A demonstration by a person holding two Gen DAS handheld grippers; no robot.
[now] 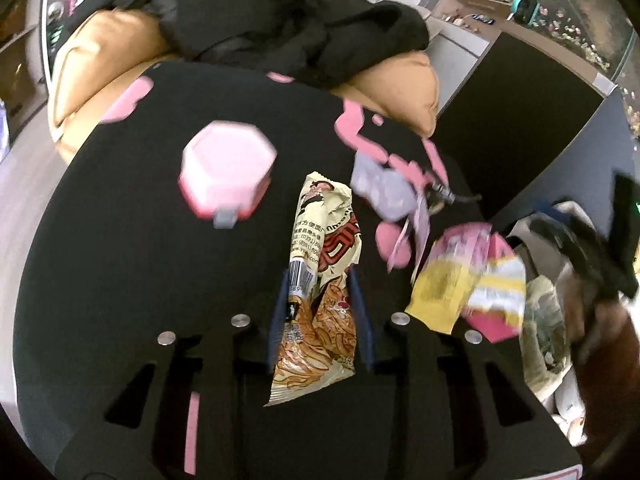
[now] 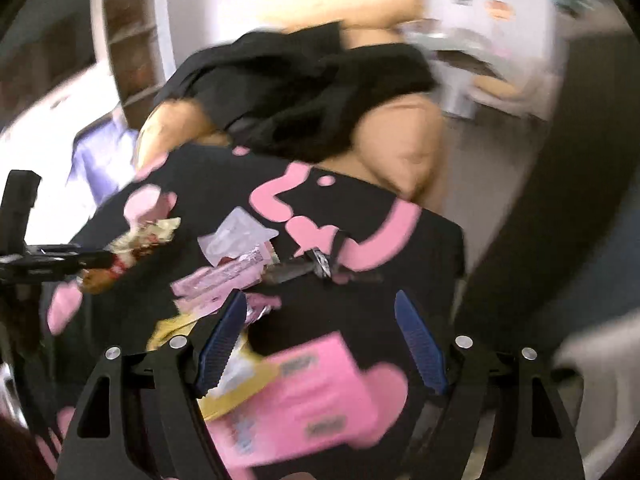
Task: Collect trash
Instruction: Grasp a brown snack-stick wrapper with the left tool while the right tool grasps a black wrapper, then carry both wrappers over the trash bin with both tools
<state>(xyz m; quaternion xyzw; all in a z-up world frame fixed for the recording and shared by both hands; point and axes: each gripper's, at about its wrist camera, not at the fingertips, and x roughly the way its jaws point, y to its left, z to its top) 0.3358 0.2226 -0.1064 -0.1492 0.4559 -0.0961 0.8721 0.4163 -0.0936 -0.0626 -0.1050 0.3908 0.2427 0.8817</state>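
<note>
A cream and orange snack wrapper (image 1: 320, 280) lies lengthwise on the black table with pink shapes (image 1: 120, 260). My left gripper (image 1: 320, 312) has its blue pads against both of the wrapper's sides. In the right wrist view that gripper (image 2: 96, 260) reaches in from the left with the wrapper (image 2: 136, 240) at its tips. My right gripper (image 2: 320, 344) stands wide open over a blurred pink and yellow packet (image 2: 304, 400), and its right finger is clear of the packet. The packet (image 1: 468, 284) shows blurred near the table's right edge.
A pink hexagonal box (image 1: 226, 172) stands at the left of the table. A clear plastic wrapper (image 2: 236, 236), a pink foil wrapper (image 2: 224, 280) and a dark metal tool (image 2: 316, 264) lie mid-table. A tan armchair with black clothing (image 1: 280, 20) is behind, and a white-lined bin (image 1: 552, 340) at the right.
</note>
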